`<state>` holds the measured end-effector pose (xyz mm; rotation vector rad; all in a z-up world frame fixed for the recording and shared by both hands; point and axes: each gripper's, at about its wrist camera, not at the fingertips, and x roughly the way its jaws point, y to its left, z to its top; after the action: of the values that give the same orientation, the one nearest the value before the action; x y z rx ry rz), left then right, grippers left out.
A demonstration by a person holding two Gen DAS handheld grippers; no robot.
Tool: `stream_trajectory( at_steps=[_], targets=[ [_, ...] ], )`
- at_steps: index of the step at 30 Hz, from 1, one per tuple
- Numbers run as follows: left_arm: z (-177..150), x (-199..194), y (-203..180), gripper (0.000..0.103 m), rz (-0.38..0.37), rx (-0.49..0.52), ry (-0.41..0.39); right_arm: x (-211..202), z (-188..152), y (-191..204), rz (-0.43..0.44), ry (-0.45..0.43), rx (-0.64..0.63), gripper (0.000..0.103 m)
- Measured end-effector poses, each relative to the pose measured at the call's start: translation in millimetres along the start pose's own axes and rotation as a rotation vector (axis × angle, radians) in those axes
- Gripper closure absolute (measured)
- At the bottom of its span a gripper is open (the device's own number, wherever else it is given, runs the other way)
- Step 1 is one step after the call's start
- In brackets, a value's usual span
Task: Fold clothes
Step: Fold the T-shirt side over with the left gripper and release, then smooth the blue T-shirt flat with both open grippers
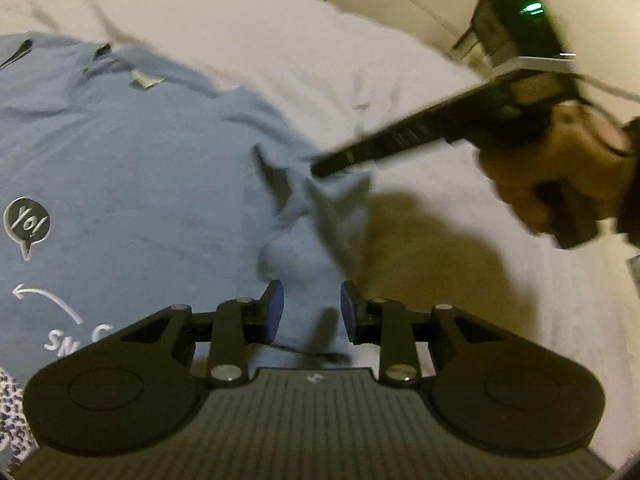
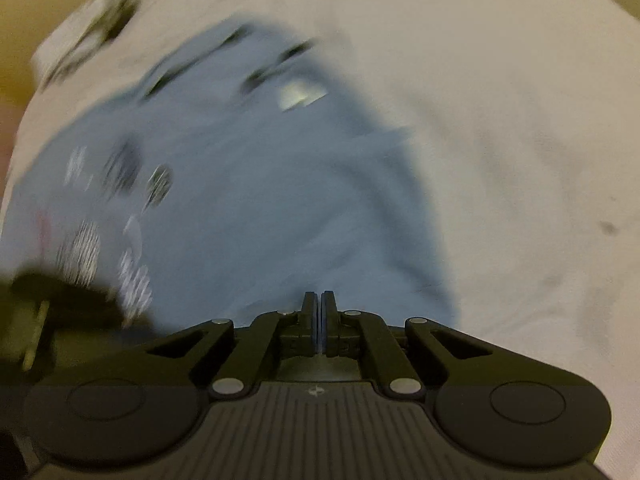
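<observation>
Right gripper: jaws closed together, pads pinched on a thin fold of the shirt. In the left wrist view its black fingers reach in from the right and meet a raised, puckered peak of blue cloth at the shirt's right edge; a hand grips its handle, and a green light shows on its body. Left gripper: jaws parted wide, holding nothing, poised over the lower right part of the shirt with blue cloth showing between the pads.

Bed sheet: white, wrinkled, covering the whole work surface.

Shirt: blue, spread mostly flat on the sheet, collar end away from the left gripper. Only the pinched edge is lifted; it casts a shadow on the sheet at its right.

Patterned fabric: spotted, at the lower left edge beside the shirt.

Print: dark speech bubble reading "Yo!", with a white arrow and partial letters below it.

Label: pale tag near the collar.

The right wrist view is motion-blurred; fine detail cannot be read.
</observation>
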<state>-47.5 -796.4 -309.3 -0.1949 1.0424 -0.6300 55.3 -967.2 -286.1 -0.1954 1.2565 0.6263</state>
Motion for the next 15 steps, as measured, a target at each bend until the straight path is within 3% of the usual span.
stream_trajectory(
  at_steps=[2, 6, 9, 12, 15],
  targets=[
    [-4.3, -0.3, 9.5, 0.078, 0.028, -0.04, 0.018, 13.6, 2.5, 13.7, 0.013, 0.033, -0.064, 0.1],
    [-14.8, -10.4, 20.5, 0.078, 0.042, -0.043, 0.033, 14.8, 10.3, 1.2, 0.006, -0.074, 0.042, 0.098],
    [-11.8, -16.2, 17.8, 0.078, 0.016, -0.022, 0.009, 1.0, 11.7, -11.7, -0.008, -0.133, 0.127, 0.088],
    [-4.2, -17.2, 11.8, 0.078, -0.033, 0.004, -0.02, -9.1, 0.9, -16.9, 0.016, -0.118, 0.144, 0.088],
    [3.7, -3.7, 1.8, 0.078, -0.093, 0.047, -0.012, 5.0, -8.8, -12.2, -0.004, -0.039, 0.111, 0.089]
  ],
)
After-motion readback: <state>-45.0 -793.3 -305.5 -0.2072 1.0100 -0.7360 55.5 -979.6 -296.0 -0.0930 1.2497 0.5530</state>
